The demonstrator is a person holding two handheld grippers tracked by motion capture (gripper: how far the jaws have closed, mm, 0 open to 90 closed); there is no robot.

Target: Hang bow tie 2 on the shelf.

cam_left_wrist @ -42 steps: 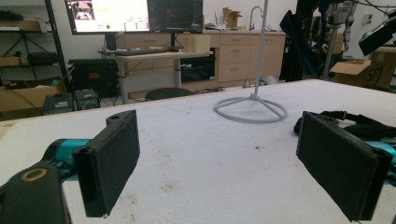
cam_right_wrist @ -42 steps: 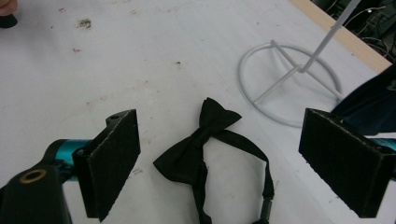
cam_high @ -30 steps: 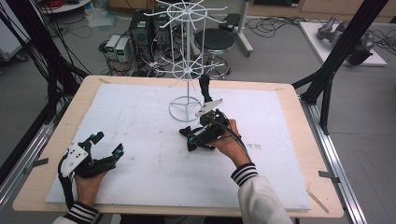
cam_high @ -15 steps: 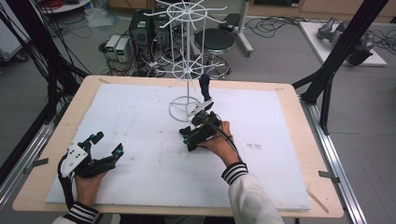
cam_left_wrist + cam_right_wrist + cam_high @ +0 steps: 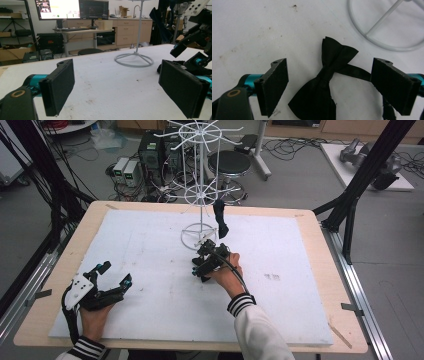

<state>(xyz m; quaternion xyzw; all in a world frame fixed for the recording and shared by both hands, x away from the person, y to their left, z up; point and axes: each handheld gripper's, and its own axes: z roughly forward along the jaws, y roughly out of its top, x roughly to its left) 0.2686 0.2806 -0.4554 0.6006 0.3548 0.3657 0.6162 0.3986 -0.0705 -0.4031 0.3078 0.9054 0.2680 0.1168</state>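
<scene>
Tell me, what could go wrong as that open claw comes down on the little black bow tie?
The right gripper is open over the bow tie, which lies flat on the white mat. Its fingers might pinch only the loose strap, leaving the bow dangling. The stand's wire base ring lies close by, so a finger could knock it. Thin fabric may also slip free when lifted.

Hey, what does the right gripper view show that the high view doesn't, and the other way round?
The right gripper view alone shows a black bow tie lying flat on the white mat between the open jaws of the right gripper. The high view alone shows the left gripper resting open at the mat's near left, a dark item hanging from the white wire rack, and the wooden table. Both show the rack's ring base and the white mat.
</scene>
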